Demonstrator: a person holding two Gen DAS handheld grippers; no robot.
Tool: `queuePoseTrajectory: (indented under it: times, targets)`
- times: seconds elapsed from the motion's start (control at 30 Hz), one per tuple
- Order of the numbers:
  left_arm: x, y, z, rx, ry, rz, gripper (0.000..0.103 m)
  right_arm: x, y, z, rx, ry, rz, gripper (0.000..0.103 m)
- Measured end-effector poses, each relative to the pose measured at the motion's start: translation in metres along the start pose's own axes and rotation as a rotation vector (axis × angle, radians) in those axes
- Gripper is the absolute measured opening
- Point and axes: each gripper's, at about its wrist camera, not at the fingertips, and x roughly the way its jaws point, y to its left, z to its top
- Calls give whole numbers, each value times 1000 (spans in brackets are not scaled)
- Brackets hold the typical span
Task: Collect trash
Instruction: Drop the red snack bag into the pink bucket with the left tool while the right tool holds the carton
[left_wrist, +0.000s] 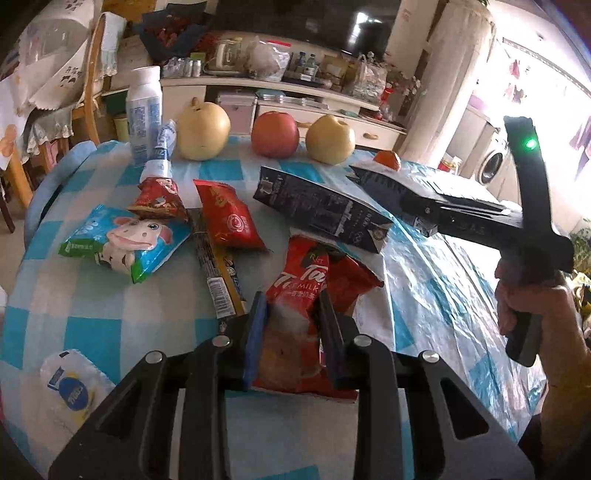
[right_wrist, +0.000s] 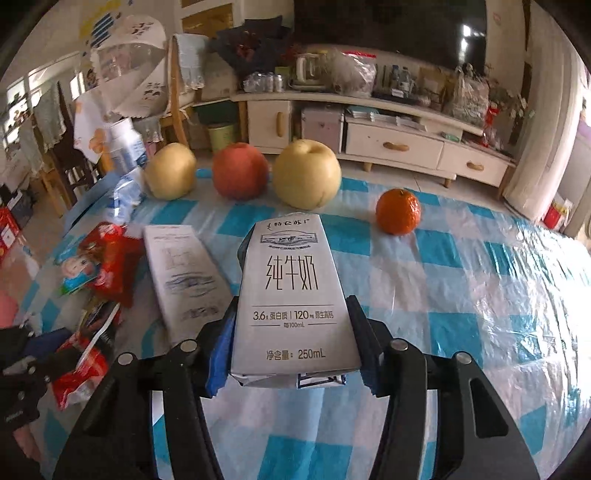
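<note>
Trash is mostly uncollected. Your right gripper (right_wrist: 295, 354) holds one milk carton (right_wrist: 293, 295) between its fingers, lifted over the checked table (right_wrist: 461, 295). Your left gripper (left_wrist: 291, 332) is closed on the red wrapper (left_wrist: 310, 280), which looks to rest on the table. Left to gather, by my reading: second carton (left_wrist: 321, 206), two red packets (left_wrist: 225, 218), cow-print packet (left_wrist: 125, 240), dark stick wrapper (left_wrist: 216, 269), tissue pack (left_wrist: 72, 387). No bin visible. Fruit stays.

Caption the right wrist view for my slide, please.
Right gripper clamps a milk carton above the checked table.
</note>
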Motion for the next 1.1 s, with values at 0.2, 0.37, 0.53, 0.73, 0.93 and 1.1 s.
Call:
queuePoseTrajectory:
  times: [0.2, 0.37, 0.53, 0.73, 0.93, 1.1]
  targets:
    - [8, -2, 2, 60, 11, 29, 59, -29, 11, -7, -14, -35, 28, 56]
    - [20, 1, 6, 10, 15, -33, 59, -54, 23, -15, -9, -57, 71, 56]
    - [27, -10, 1, -17, 28, -73, 49, -69, 37, -19, 23, -70, 143, 56]
    - [22, -11, -4, -64, 18, -48, 45, -82, 52, -20, 49, -87, 188, 56]
    - [2, 6, -6, -118, -5, -32, 44, -92, 72, -28, 74, -79, 241, 56]
    - [-38, 32, -4, -187, -68, -11, 44, -104, 92, -29, 79, -86, 281, 56]
